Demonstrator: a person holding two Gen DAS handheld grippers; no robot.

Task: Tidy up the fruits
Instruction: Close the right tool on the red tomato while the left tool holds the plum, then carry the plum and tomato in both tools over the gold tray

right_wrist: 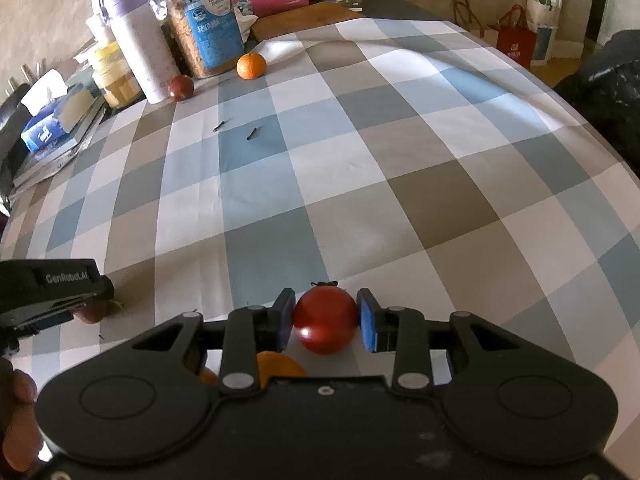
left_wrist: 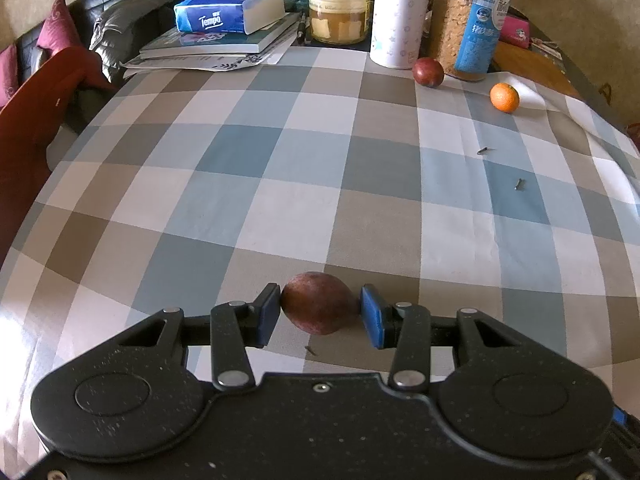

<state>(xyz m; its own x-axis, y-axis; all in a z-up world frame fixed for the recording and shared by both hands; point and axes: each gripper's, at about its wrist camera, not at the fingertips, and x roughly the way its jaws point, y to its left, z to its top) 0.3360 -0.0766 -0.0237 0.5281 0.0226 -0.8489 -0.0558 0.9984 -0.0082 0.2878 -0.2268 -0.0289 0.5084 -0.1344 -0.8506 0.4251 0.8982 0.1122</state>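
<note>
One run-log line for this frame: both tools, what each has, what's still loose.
left tool: brownish-red oval fruit between pads | right tool: shut on glossy red tomato | loose: round orange mandarin, dark red round fruit

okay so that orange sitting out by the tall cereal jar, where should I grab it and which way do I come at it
Grip the orange across its widest middle, jaws on its left and right sides. It is round, so any pair of opposite sides would hold. Come from the open checked tablecloth in front, or from above: the cereal jar stands close behind it, while its right side looks free.
</note>
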